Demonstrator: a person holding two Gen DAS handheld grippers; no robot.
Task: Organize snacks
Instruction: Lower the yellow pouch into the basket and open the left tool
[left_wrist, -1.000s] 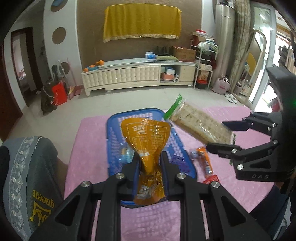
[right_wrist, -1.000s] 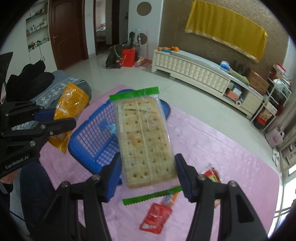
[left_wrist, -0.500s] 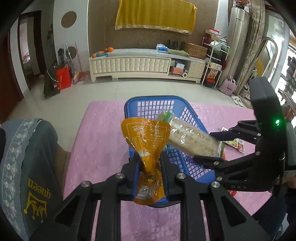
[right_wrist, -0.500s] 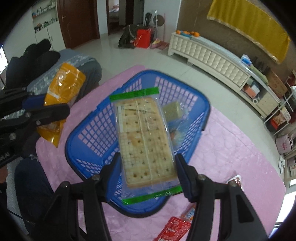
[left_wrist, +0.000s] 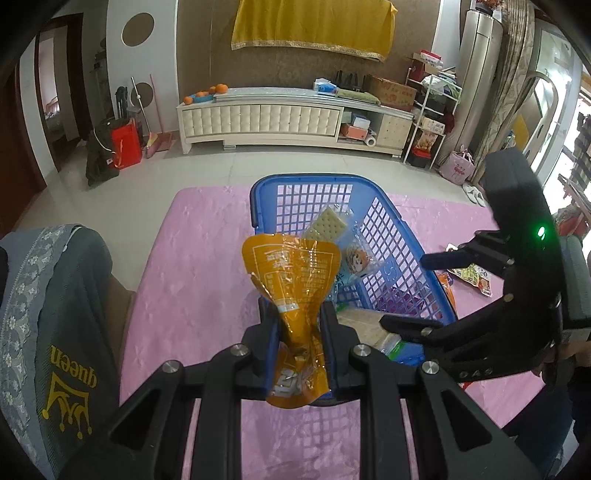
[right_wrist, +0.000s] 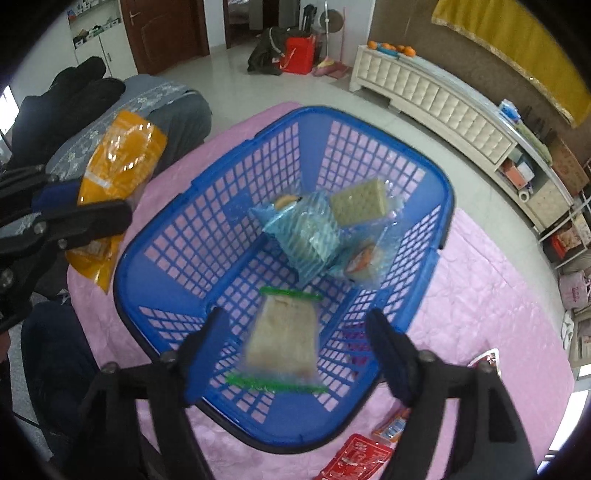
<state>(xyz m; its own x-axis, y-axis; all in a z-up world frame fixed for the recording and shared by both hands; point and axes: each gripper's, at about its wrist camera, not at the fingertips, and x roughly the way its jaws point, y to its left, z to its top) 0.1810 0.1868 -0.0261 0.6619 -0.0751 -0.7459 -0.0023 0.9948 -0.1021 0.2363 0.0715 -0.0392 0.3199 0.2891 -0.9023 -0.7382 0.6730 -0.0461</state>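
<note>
Clamping an orange snack pouch (left_wrist: 295, 295) upright at the centre of the left wrist view, the left gripper (left_wrist: 298, 339) has its jaws pressed together on the pouch's lower half. In the right wrist view, the right gripper (right_wrist: 295, 350) at the bottom centre has its jaws opening, and a blurred cracker pack (right_wrist: 282, 339) with green ends sits between them, untouched, over the blue basket (right_wrist: 441, 236). Other wrapped snacks (right_wrist: 314, 236) lie inside the basket, on a pink cloth (right_wrist: 491, 295).
</note>
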